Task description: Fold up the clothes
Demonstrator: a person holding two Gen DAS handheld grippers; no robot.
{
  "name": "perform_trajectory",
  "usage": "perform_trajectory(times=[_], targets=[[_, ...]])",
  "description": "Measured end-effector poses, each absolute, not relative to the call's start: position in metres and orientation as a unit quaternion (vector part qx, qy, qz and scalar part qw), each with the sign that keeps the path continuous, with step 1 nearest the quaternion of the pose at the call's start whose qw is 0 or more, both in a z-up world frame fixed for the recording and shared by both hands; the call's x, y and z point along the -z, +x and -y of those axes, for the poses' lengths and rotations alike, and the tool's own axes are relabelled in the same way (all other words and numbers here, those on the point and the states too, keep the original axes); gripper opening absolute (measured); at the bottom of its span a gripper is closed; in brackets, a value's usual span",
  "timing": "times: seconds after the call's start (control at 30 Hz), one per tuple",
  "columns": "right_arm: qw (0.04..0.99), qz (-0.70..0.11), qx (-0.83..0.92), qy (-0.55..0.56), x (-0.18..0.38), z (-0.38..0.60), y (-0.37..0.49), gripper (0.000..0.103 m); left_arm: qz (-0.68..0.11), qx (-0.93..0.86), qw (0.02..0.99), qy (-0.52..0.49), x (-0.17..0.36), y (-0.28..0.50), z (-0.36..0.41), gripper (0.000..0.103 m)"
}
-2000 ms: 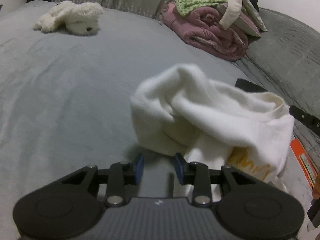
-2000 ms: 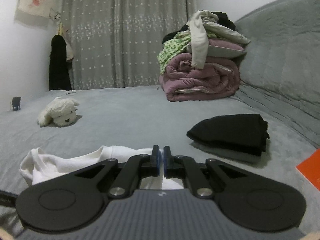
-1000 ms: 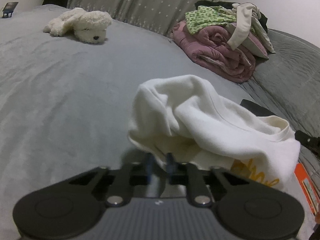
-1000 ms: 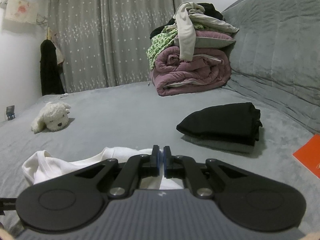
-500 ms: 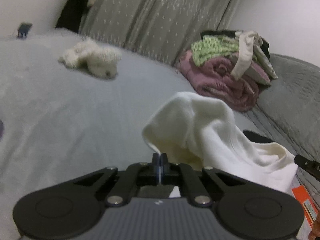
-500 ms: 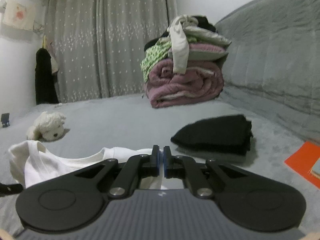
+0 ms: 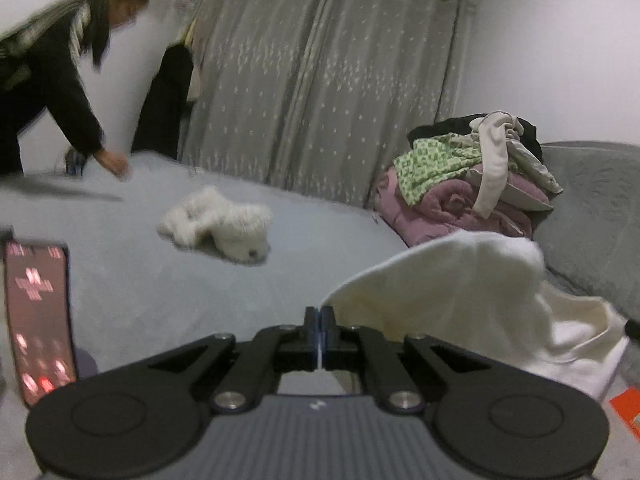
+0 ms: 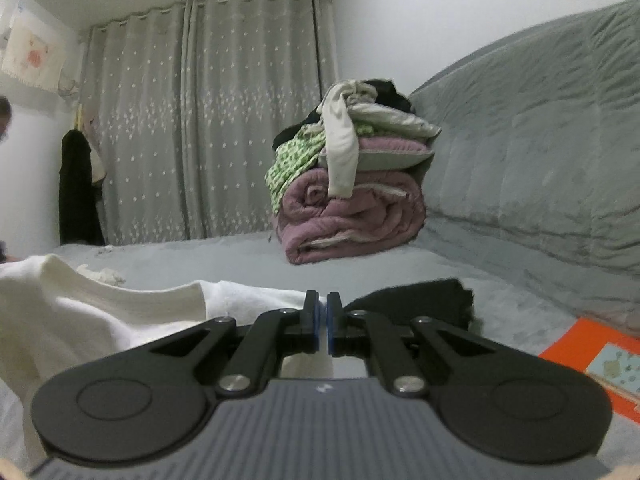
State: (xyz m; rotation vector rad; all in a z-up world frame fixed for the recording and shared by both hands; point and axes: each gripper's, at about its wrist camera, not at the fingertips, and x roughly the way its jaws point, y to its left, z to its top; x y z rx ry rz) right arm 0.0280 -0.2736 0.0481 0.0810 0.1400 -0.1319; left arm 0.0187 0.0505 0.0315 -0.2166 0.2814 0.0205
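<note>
A cream white sweatshirt (image 7: pixel 472 300) hangs lifted above the grey bed (image 7: pixel 200 280). My left gripper (image 7: pixel 320 330) is shut on one edge of it, and the cloth drapes off to the right. In the right wrist view the same sweatshirt (image 8: pixel 100 312) stretches to the left, and my right gripper (image 8: pixel 321 322) is shut on its other edge. A folded black garment (image 8: pixel 420 300) lies on the bed just behind the right gripper.
A pile of a rolled pink blanket and loose clothes (image 7: pixel 468 184) (image 8: pixel 352 196) sits at the back against the padded headboard (image 8: pixel 540 168). A white plush toy (image 7: pixel 220 224) lies on the bed. A phone (image 7: pixel 38 320) stands at left. A person (image 7: pixel 52 80) bends over the bed's far left. An orange booklet (image 8: pixel 600 360) lies at right.
My left gripper closed on the sweatshirt's edge and both grippers rose, lifting and stretching the garment off the bed. A person has come into the left wrist view.
</note>
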Motion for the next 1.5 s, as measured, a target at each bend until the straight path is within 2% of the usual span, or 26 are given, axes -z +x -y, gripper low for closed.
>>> perform_trajectory(times=[0.37, 0.67, 0.87, 1.13, 1.5], targets=[[0.995, -0.045, 0.078, 0.036, -0.067, 0.276, 0.056, 0.005, -0.095, -0.030, 0.995, -0.028, -0.082, 0.036, -0.052, 0.001], [0.995, -0.027, 0.095, 0.001, -0.077, 0.259, 0.121, 0.005, -0.096, -0.053, 0.993, 0.031, -0.101, 0.114, -0.042, 0.001], [0.992, -0.037, 0.115, -0.027, -0.061, 0.249, 0.182, 0.005, -0.123, -0.071, 0.989, 0.042, -0.089, 0.179, -0.045, 0.001], [0.986, -0.075, 0.134, -0.071, -0.018, 0.234, 0.255, 0.005, -0.171, -0.094, 0.979, 0.063, -0.044, 0.259, -0.041, 0.001], [0.976, -0.132, 0.135, -0.110, 0.042, 0.224, 0.305, 0.005, -0.226, -0.125, 0.964, 0.058, 0.023, 0.322, -0.040, 0.000]])
